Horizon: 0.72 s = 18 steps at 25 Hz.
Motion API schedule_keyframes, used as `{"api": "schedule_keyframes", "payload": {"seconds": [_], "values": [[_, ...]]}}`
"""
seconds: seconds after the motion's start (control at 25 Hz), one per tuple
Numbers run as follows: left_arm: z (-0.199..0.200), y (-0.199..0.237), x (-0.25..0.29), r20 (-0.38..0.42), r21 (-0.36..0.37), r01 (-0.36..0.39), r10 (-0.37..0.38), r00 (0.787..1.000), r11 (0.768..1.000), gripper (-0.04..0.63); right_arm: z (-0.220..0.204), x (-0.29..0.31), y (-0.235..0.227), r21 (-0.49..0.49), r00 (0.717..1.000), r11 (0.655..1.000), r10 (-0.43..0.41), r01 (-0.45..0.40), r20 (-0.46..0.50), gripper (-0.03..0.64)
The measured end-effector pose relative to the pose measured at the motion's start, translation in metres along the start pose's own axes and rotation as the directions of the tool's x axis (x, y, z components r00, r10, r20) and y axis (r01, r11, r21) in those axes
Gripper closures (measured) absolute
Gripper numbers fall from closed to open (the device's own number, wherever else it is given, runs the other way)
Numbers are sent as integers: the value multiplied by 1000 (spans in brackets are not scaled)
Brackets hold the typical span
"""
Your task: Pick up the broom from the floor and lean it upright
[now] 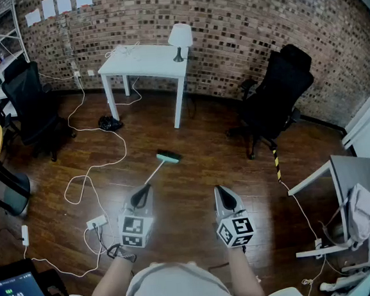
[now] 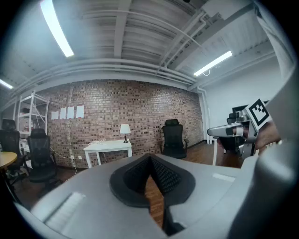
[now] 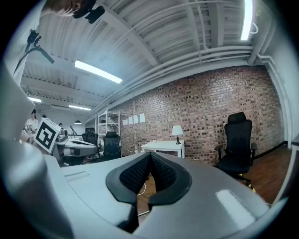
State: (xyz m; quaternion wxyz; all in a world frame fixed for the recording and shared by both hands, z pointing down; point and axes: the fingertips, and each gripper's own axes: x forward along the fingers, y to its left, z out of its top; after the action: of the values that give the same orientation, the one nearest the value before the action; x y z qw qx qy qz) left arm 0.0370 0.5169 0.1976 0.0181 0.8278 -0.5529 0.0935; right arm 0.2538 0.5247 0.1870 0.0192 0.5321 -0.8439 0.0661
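Note:
The broom point(image 1: 168, 156) lies on the dark wooden floor in the head view. Its teal head points toward the white table and its thin pale handle runs back toward me. My left gripper point(image 1: 145, 189) hovers level just short of the handle's near end, with its jaws shut and empty. My right gripper point(image 1: 218, 190) is held beside it to the right, apart from the broom, also shut on nothing. In the left gripper view the left gripper's point(image 2: 150, 158) pads meet at the tip. The right gripper point(image 3: 150, 156) looks the same in its own view. Neither gripper view shows the broom.
A white table point(image 1: 149, 63) with a lamp point(image 1: 179, 38) stands against the brick wall. Black office chairs stand at the right point(image 1: 274, 97) and left point(image 1: 33, 106). White cables point(image 1: 91, 178) and a power strip point(image 1: 96, 221) lie on the floor at the left. A grey desk point(image 1: 355, 184) is at the right.

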Motion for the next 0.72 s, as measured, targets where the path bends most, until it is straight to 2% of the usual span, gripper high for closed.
{"api": "schedule_keyframes", "payload": {"seconds": [0.44,0.72], "values": [[10,2,3,-7,17,-8,8,1000,1000,600,11,3,-5,-17,1000,1000,9,-9,4,603],[21,-15,11,0,20,-81,82,997,996,600,23,-5,-34,-58,997,995,80,-79,17,603]]}}
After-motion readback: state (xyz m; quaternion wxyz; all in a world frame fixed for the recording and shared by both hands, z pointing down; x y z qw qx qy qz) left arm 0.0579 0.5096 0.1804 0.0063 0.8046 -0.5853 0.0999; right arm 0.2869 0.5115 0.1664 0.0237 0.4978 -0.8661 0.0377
